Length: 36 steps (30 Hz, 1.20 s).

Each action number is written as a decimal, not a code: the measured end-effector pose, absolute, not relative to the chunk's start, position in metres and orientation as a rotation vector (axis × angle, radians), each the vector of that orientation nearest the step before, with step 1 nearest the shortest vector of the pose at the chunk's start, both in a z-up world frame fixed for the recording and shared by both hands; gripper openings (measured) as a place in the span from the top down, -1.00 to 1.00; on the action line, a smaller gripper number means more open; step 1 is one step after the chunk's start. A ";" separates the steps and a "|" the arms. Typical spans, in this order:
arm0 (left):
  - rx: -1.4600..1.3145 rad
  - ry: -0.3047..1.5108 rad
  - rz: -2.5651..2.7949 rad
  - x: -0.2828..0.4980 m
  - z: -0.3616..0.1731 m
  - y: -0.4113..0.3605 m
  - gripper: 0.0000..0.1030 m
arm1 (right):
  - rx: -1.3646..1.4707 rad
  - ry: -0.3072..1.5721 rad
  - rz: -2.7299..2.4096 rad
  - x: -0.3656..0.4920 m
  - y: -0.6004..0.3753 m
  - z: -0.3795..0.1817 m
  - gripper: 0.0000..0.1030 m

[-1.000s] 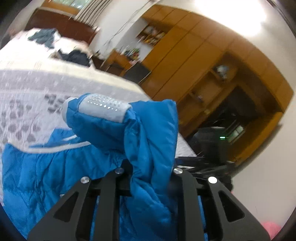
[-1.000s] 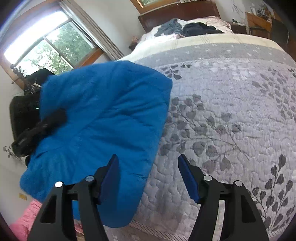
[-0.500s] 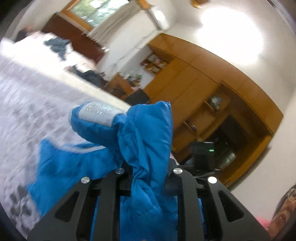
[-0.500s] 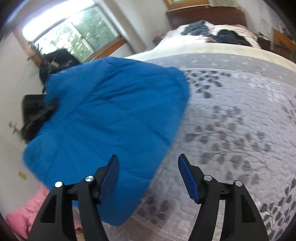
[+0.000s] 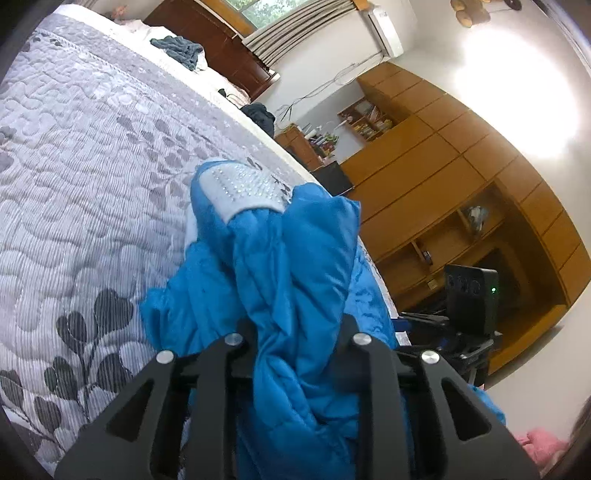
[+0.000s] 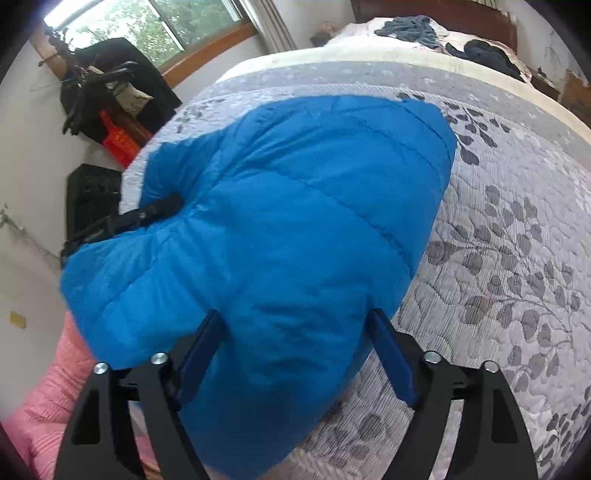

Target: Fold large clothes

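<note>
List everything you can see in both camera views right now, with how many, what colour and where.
Padded jacket: one, bright blue with a studded grey cuff, bunched on the near part of the bed.
Quilt: one, grey with a leaf print, covering the bed.
Loose clothes: two heaps, grey-blue and dark, at the head of the bed.
Headboard: one, dark wood.
Wardrobe: one, orange-brown wood, by the wall.
Air conditioner: one, white, high on the wall.
Pink fabric: one patch, below the jacket.
Left gripper: black, shut on the jacket.
Right gripper: black with blue pads, open around the jacket.
</note>
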<state>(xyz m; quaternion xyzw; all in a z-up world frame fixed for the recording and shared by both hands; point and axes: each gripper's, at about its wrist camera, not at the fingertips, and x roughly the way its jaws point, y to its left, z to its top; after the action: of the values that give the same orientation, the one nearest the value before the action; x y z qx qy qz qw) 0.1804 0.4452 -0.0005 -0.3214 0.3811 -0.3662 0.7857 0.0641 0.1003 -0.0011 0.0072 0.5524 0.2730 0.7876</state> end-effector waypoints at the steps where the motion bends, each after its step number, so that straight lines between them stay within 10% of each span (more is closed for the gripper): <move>1: -0.700 0.831 -0.781 0.179 -0.002 0.449 0.49 | 0.025 1.195 0.590 0.064 0.100 -0.004 -0.64; 22: -0.446 0.862 -0.696 0.063 0.110 0.422 -0.06 | 0.044 1.171 0.644 0.003 0.083 0.023 -0.57; 25: -0.475 0.920 -0.677 0.068 0.099 0.424 0.57 | 0.043 1.168 0.651 0.000 0.086 0.021 -0.57; 36: -0.598 0.991 -0.662 0.069 0.057 0.448 0.81 | 0.046 1.191 0.672 0.007 0.089 0.008 -0.57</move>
<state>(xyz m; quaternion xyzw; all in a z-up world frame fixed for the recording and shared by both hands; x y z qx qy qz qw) 0.0690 0.4476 0.0572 -0.2773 0.4596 -0.3070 0.7859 0.0072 0.0892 0.0084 0.0211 0.5500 0.3106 0.7750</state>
